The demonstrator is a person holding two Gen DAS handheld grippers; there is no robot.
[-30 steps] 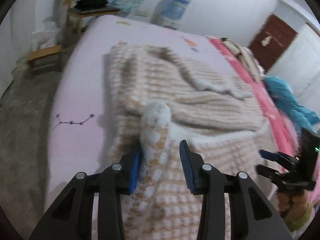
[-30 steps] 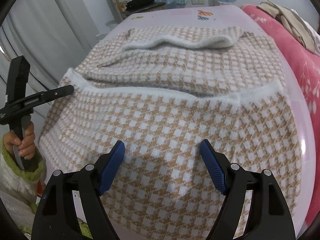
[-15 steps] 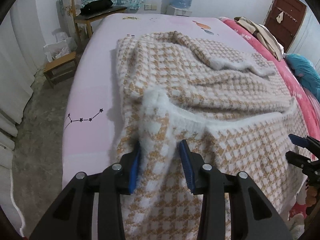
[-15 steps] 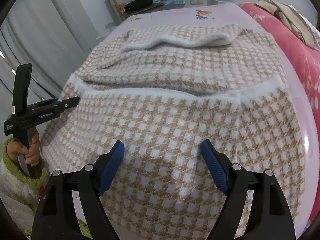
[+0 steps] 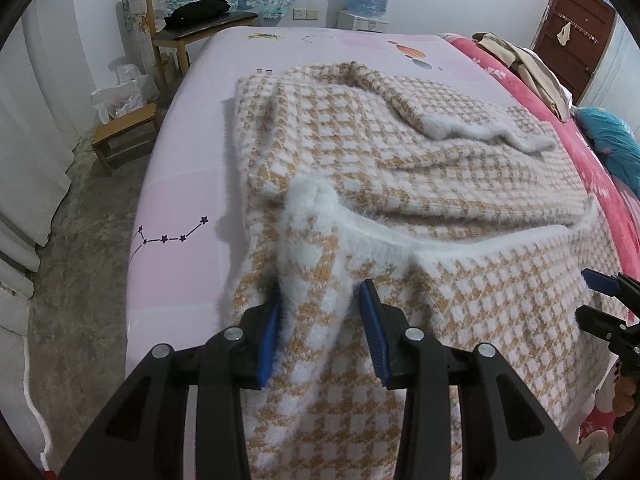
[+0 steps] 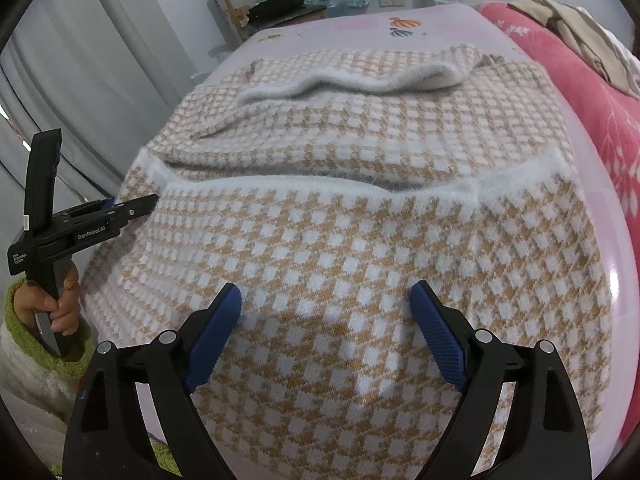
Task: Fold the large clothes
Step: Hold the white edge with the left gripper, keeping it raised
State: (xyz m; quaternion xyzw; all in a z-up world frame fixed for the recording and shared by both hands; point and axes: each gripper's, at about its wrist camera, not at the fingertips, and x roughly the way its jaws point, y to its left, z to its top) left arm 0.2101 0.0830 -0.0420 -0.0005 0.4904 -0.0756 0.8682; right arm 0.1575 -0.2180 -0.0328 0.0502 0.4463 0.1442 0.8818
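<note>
The checked sweater lay spread over the pink bed, its near part folded up so that a white fluffy hem ran across the garment ahead of both pairs of fingers. The left gripper was clenched on a raised ridge of the sweater's left edge: the blue fingers pressed the bunched knit from both sides, and the white hem corner stood up just beyond their tips. Left of those fingers was bare pink sheet printed with a small line of stars.

The right gripper was released, and its jaws had just been opening. Its blue fingers stood wide apart over flat checked fabric, nothing pinched between them; whether the tips touched the cloth could not be told. In the right wrist view the left gripper appeared far to the left of the right fingers, at the sweater's edge, held by a hand in a fluffy green-trimmed sleeve. Beyond the fingers, past the sweater, a wooden chair stood at the far end of the bed, and a red blanket lay to the right.
</note>
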